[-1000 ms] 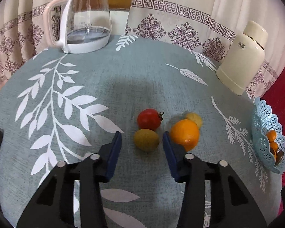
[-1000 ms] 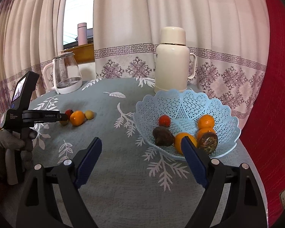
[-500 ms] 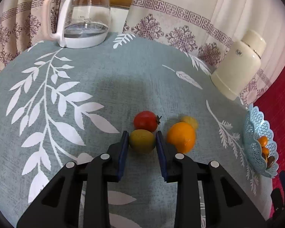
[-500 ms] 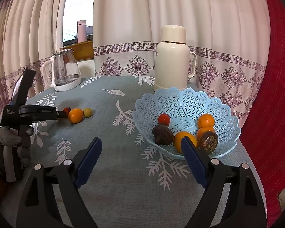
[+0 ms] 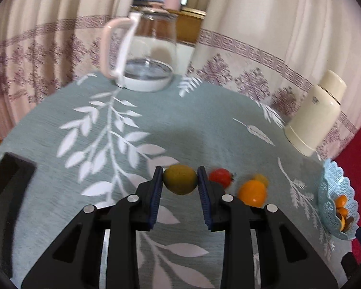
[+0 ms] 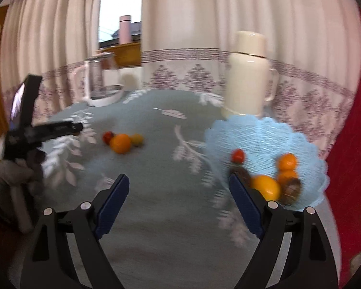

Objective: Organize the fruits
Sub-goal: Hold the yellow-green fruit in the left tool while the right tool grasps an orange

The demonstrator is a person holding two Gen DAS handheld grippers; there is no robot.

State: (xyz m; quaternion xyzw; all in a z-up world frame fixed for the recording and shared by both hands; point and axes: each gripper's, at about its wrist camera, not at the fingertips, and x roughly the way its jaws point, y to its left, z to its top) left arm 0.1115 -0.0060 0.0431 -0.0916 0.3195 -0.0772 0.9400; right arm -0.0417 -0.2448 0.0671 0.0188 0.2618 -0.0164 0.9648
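A: Start nearest the lens. How do the tongs stand?

B: In the left wrist view, the left gripper [image 5: 180,180] is closed narrow on a greenish-yellow fruit [image 5: 179,179], low in the middle of the frame; both blue pads press its sides. Whether the fruit touches the cloth, I cannot tell.

A: And the other one?

B: The right gripper [image 6: 179,184] is spread wide with nothing between its fingers, only the grey-green tablecloth [image 6: 166,216]. Its right pad [image 6: 244,206] overlaps the near edge of the blue basket [image 6: 272,132] at lower right.

A: Where are the remaining fruits?

B: Just right of the held fruit, a red tomato [image 5: 220,177], then an orange [image 5: 252,192] with a small yellow fruit [image 5: 261,179] touching behind it. In the right wrist view they cluster at centre left. The basket holds oranges, a small red fruit and two dark ones, blurred.

A: Any writing?

B: A small dark mark on the cream thermos [image 5: 315,118] at right, too small to read. The left tool's side carries lettering in the right wrist view, blurred.

A: Room to move?

B: Open cloth lies between the cluster and the basket, which sits at the table's right edge in the left wrist view. Farther back, a glass kettle [image 5: 144,55] stands at upper centre near the far edge, curtains behind.
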